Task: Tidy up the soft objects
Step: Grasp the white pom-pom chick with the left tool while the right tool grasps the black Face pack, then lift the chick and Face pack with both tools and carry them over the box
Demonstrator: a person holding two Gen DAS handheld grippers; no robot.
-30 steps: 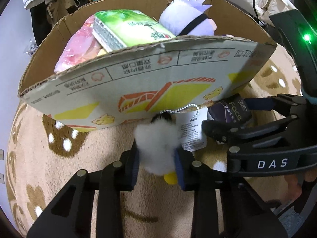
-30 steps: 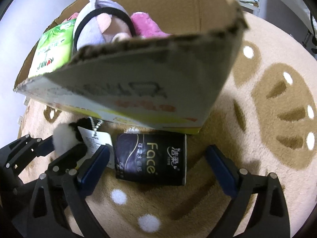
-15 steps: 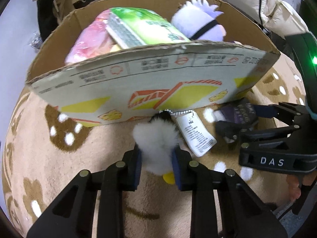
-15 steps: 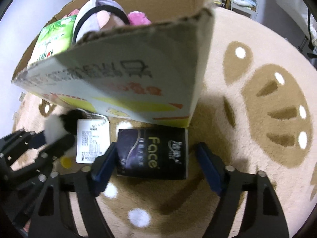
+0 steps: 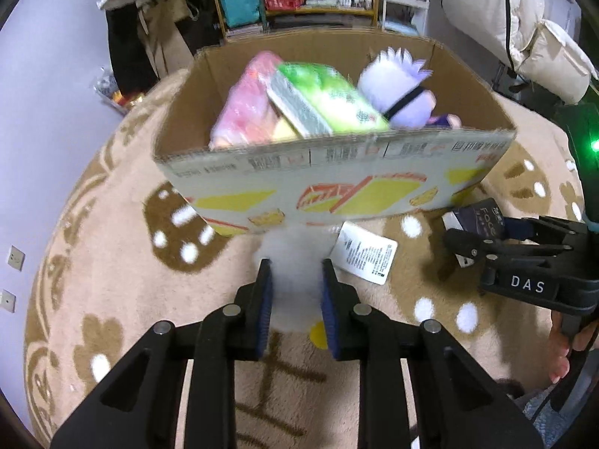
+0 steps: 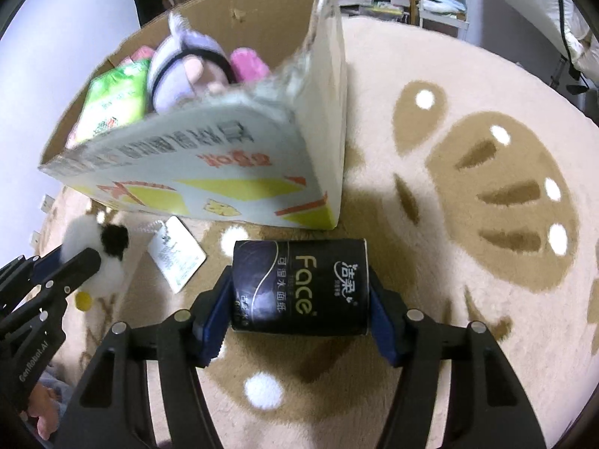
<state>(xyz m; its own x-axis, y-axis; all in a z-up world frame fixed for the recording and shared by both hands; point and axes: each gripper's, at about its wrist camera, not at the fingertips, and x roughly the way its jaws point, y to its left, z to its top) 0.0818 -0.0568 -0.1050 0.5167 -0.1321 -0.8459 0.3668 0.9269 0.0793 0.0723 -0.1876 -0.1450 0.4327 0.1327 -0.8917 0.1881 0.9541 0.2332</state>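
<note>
On a beige rug (image 5: pixel 112 262) patterned with brown paw prints, the left tool (image 5: pixel 295 284) is clamped on a small white fluffy plush (image 5: pixel 295 262), its blue pads pressing the toy's flanks. The plush has a black patch at the end toward the cardboard box (image 5: pixel 337 191) and a yellow foot (image 5: pixel 318 333) at the end toward the camera, so its long axis runs along the fingers, pointing at the box's near wall. A white hang tag (image 5: pixel 365 252) on a bead chain lies on the rug just right of it.

The right tool (image 6: pixel 299 299) grips a black tissue pack (image 6: pixel 299 284) printed "Face" by its two short ends; the pack's long axis lies crosswise between the fingers, parallel to the box's near wall, just in front of the box's right corner. Whether the pack rests on the rug or is slightly raised cannot be told.

Inside the open-topped box sit a green tissue pack (image 5: pixel 329 101), tilted with one end up, a pink soft package (image 5: pixel 243 112) at left and a purple-and-white plush doll (image 5: pixel 400 86) with a black band at right.
</note>
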